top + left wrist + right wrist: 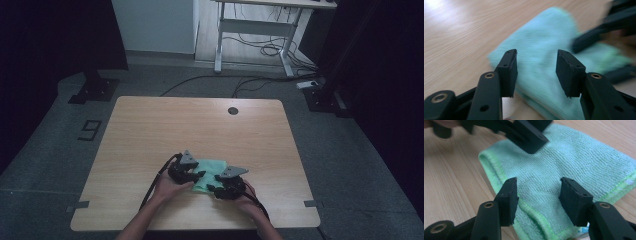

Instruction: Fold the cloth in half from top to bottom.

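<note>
Cloth (pixel 564 167), folded green microfibre, lies on the wooden table (pixel 200 120); left gripper (pixel 536 71) and right gripper (pixel 537 200) hover above it, jaws apart, grasping nothing.

A taped "9" (pixel 90 130) marks the floor (pixel 45 150).

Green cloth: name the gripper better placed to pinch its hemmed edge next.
Right, probably. The right gripper stands open directly over the green cloth hem, which runs between its jaws. The left gripper, also open, faces the cloth's plain middle.
</note>
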Action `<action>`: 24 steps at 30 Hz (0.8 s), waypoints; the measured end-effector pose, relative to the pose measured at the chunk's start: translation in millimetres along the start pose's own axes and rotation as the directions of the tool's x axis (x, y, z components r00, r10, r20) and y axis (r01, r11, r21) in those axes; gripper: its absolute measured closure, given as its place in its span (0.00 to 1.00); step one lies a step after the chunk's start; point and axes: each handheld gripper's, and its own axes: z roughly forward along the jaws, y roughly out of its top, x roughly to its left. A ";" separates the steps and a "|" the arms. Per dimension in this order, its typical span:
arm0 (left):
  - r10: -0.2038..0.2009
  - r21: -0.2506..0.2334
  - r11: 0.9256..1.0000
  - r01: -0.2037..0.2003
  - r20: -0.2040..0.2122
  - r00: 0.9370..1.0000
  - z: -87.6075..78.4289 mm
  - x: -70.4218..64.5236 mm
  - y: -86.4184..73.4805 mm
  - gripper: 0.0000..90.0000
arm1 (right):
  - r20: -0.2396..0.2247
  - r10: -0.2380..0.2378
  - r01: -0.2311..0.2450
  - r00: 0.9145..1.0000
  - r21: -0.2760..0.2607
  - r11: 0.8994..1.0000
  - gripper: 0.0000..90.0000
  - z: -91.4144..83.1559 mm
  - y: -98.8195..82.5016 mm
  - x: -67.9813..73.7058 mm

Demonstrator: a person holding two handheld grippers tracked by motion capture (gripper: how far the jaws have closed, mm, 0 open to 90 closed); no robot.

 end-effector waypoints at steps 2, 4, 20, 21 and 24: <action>0.022 0.023 0.999 -0.022 0.018 1.000 -3.4 -10.0 -5.5 0.56 | 0.000 0.005 -0.005 1.000 -0.001 1.000 0.53 0.0 0.0 0.0; 0.063 0.061 0.996 -0.063 0.008 0.998 -1.8 -19.1 -13.6 0.55 | 0.000 0.007 -0.007 1.000 -0.001 1.000 0.53 0.0 0.0 0.1; 0.038 0.019 0.999 -0.037 -0.029 0.999 -17.8 -10.0 -22.1 0.53 | 0.001 -0.031 0.031 1.000 -0.006 0.999 0.49 -11.7 2.3 -1.2; 0.039 0.007 0.999 -0.039 -0.029 0.999 -18.7 -9.2 -18.1 0.53 | 0.012 -0.021 0.021 1.000 -0.031 0.999 0.49 -14.9 7.1 -4.3; 0.032 -0.011 0.999 -0.032 -0.010 0.999 -12.5 -3.7 0.7 0.54 | 0.043 -0.008 0.010 0.999 -0.037 0.999 0.47 -14.1 19.9 -14.4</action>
